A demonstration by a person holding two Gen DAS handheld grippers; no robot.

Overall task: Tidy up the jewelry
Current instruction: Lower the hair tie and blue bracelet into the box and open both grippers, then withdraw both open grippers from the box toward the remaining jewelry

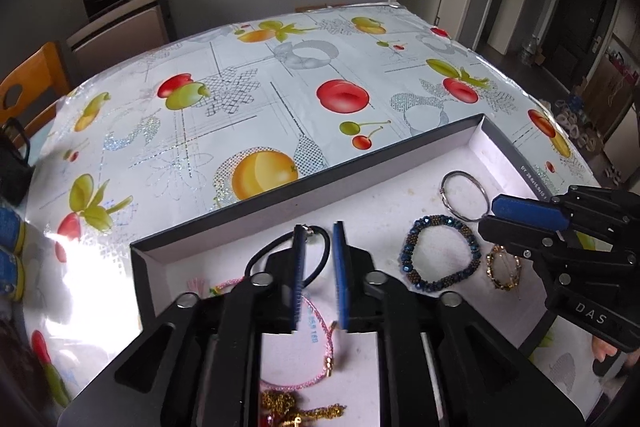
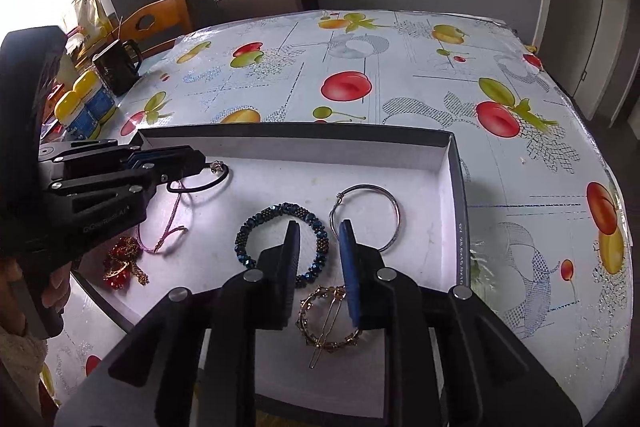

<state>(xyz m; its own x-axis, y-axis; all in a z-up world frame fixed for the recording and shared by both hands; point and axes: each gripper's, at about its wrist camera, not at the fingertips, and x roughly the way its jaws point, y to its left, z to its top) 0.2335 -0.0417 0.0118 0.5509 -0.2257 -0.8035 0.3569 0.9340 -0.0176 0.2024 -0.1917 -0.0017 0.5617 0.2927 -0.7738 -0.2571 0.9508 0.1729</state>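
Two grippers, left gripper [image 1: 318, 247] and right gripper [image 2: 320, 243], are hovering with jaws apart, empty, over the box [image 2: 450, 163]; the beaded bracelet [image 2: 282, 243] near its right edge looks light and bumpy, best pinched across its band.

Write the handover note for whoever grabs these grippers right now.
Left gripper: open, empty, over the black hair tie.
Right gripper: open, empty, over the blue bracelet.
All in the box: silver hoop, gold clip, pink cord, red-gold piece.
Done: everything is in the box.
Left: pink cord and hair tie overlap; separate them, perhaps.
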